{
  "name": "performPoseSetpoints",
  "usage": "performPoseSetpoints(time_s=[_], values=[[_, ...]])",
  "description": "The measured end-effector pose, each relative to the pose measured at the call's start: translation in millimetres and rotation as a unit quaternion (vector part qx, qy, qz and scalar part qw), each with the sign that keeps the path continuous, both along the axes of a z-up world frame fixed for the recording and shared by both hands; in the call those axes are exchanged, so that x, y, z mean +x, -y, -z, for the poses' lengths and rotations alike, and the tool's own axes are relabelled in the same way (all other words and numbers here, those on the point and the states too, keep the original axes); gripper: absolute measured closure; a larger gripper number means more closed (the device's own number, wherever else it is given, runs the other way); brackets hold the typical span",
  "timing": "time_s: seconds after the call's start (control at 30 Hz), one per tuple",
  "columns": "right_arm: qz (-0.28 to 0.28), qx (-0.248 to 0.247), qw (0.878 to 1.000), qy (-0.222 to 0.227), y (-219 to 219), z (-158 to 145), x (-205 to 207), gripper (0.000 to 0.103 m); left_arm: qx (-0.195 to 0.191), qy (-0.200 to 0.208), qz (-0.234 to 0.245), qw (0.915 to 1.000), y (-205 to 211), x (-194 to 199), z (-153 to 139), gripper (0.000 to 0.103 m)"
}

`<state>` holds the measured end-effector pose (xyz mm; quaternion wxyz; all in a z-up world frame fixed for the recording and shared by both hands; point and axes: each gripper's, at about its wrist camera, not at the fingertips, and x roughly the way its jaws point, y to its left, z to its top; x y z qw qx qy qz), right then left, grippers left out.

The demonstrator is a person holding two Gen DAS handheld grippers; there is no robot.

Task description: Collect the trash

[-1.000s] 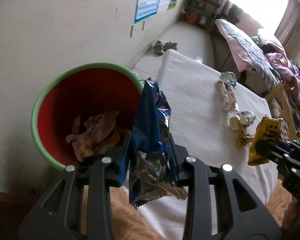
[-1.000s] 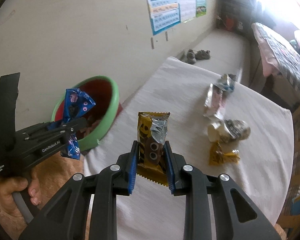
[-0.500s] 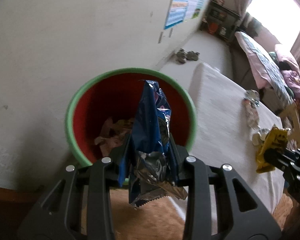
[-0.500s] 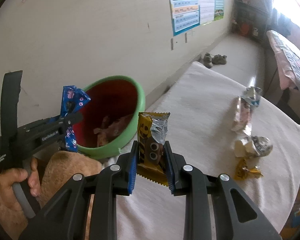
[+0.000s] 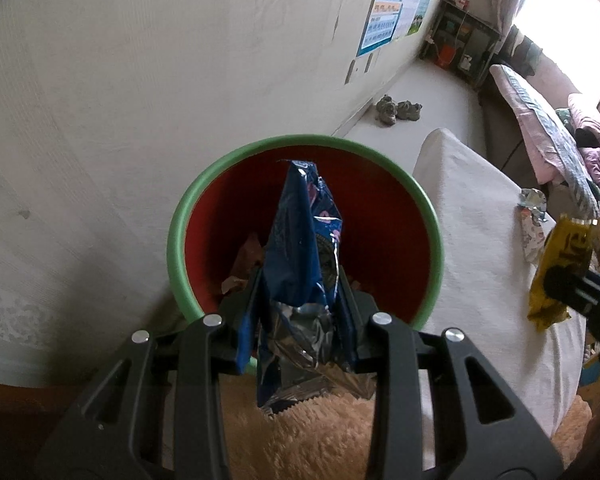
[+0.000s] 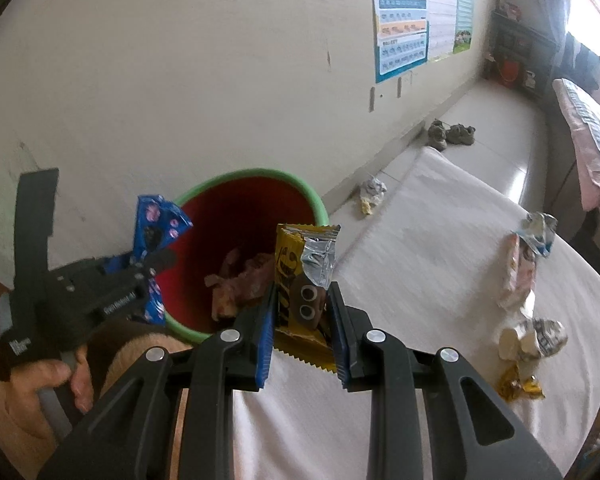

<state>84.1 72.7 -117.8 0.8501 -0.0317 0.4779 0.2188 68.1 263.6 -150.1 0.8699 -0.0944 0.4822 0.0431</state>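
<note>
A white-covered table point(image 6: 440, 248) fills the right side of both views, and against the wall at its near-left end stands a bin point(image 5: 236, 160) with a green rim and red inside, holding some crumpled brownish wrappers point(image 6: 240, 280) at the bottom. The left gripper point(image 5: 300, 304) points down at the bin's mouth; its jaws are drawn nearly together and pinch a blue snack wrapper point(image 5: 304, 240), whose upper end stands up in front of the red interior while its silvery torn end hangs below the pads. From the right wrist view that same gripper sits over the bin's near-left rim, a hand point(image 6: 40, 384) wrapped round its handle. The right gripper point(image 6: 302, 312) is likewise closed tight, its blue-lined pads pressing both sides of a yellow snack wrapper point(image 6: 296, 276) with cartoon eyes and a folded silver flap, held upright over the table edge just beside the bin. Well apart on the cloth lie more pieces: a pink-and-white packet point(image 6: 520, 268), a crushed paper cup point(image 6: 532, 338) and a small yellow wrapper point(image 6: 518, 386). A crumpled scrap point(image 6: 370, 196), possibly foil, though it is too small to tell, lies on the floor beyond the bin.
</note>
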Motion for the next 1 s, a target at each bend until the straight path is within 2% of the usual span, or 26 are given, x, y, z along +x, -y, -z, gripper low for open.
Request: performPoseSetpoints(time_s=[0.2, 0.47, 1.0], values=[[-0.007, 0.011, 1.000, 0.009, -17, 0, 13, 0.078, -0.021, -0.018, 0.000, 0.9996, -2, 12, 11, 0.070], [-0.025, 0.015, 1.000, -0.004, -31, 5, 28, 0.077, -0.009, -0.036, 0.005, 0.9993, -5, 18, 16, 0.070], [-0.058, 0.012, 0.998, -0.007, -54, 9, 34, 0.077, -0.006, -0.041, -0.009, 0.9991, -8, 23, 23, 0.070]])
